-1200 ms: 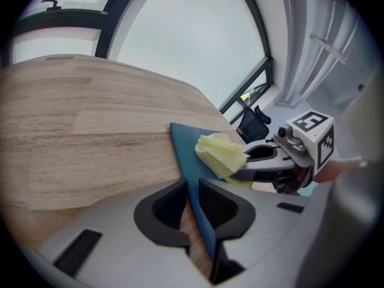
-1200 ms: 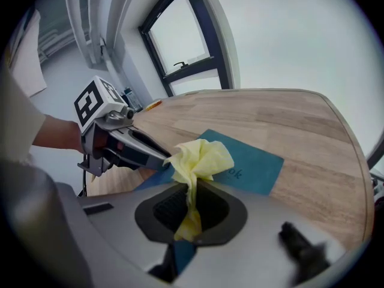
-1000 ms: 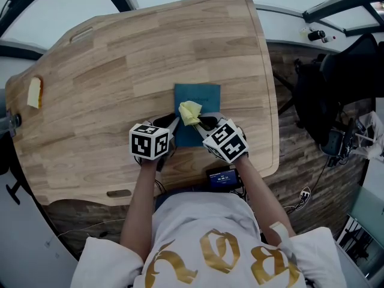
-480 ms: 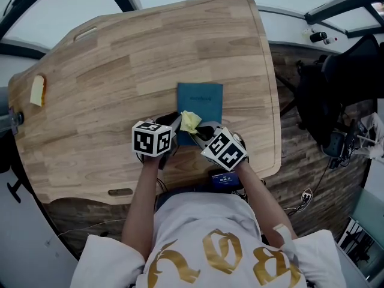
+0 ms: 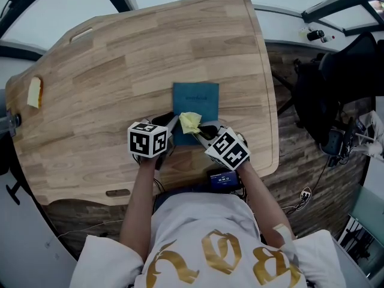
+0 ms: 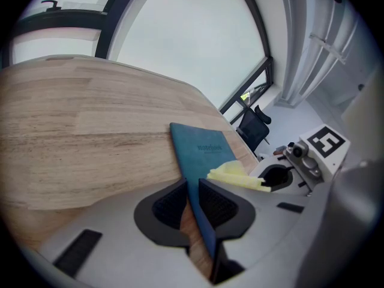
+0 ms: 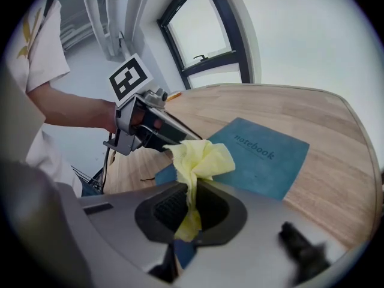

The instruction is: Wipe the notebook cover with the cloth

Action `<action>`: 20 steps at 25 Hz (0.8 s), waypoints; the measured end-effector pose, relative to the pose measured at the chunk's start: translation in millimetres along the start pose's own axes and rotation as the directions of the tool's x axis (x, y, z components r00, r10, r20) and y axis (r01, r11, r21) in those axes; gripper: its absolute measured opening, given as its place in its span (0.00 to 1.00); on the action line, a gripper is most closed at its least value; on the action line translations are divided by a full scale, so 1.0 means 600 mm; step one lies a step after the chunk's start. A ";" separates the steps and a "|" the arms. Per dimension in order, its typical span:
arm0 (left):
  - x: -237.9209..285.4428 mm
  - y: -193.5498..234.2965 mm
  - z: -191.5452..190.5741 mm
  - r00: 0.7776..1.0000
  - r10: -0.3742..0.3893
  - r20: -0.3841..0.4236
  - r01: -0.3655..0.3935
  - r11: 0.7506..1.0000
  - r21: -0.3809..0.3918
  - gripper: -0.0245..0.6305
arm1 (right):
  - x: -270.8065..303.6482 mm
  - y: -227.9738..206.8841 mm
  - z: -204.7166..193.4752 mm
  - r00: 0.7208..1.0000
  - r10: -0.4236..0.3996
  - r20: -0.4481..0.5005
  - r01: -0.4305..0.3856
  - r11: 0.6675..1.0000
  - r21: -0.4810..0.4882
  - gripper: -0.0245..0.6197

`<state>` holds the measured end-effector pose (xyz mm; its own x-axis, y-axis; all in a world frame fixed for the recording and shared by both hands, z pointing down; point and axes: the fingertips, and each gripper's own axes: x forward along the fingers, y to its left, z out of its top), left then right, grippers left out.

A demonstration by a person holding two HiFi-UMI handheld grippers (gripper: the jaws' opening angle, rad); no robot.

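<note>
Head view: wooden worktop (image 5: 120, 71) with rounded corners. The teal notebook (image 5: 195, 104) lies flat near the front edge, right of centre, cover up. The person's two forearms reach in from below, one gripper in each hand, both at the notebook's near end. A small yellow object (image 5: 34, 92) sits far off at the worktop's left edge.

Left gripper view: left gripper (image 6: 191, 191) has its jaws drawn in to a narrow gap, and the notebook's near left edge runs between the ribbed pads. The jaws pinch the notebook (image 6: 201, 152). The word "notebook" is printed on the cover. The cloth (image 6: 237, 176) shows just to the right, over the cover's near part.

Right gripper view: right gripper (image 7: 189, 206) has its jaws closed on the yellow cloth (image 7: 201, 158). One fold is clamped between the pads, a tail hangs below, and the rest bunches out ahead of the jaws. The bunch sits over the near left corner of the notebook (image 7: 264, 155). Contact with the cover cannot be confirmed. The left gripper is visible beyond the cloth, at the same corner.

Head view again: left gripper (image 5: 172, 125) and right gripper (image 5: 204, 128) are close together, with the cloth (image 5: 191, 122) between them.
</note>
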<state>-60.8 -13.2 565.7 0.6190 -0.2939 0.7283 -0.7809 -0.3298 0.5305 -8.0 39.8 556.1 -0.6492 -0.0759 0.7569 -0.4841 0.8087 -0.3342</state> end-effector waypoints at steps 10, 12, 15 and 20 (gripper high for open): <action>-0.001 -0.001 0.000 1.000 -0.001 0.000 0.001 1.000 -0.001 0.14 | -0.032 -0.092 0.007 0.990 -0.136 0.031 0.134 0.988 0.076 0.10; -0.001 -0.001 0.000 1.000 -0.002 0.000 0.002 1.000 -0.002 0.14 | -0.040 -0.114 0.009 0.983 -0.179 0.041 0.174 0.980 0.097 0.10; -0.001 -0.001 0.000 1.000 -0.004 -0.001 0.004 1.000 -0.004 0.14 | -0.049 -0.140 0.012 0.972 -0.231 0.050 0.224 0.968 0.113 0.10; -0.001 -0.001 0.000 1.000 -0.004 -0.002 0.004 1.000 -0.002 0.14 | -0.063 -0.183 0.020 0.942 -0.328 0.068 0.317 0.939 0.129 0.10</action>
<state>-60.7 -13.0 565.1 0.6217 -0.2910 0.7272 -0.7787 -0.3292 0.5340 62.8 -53.3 557.3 -0.4929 -0.3762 0.7846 -0.7366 0.6603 -0.1461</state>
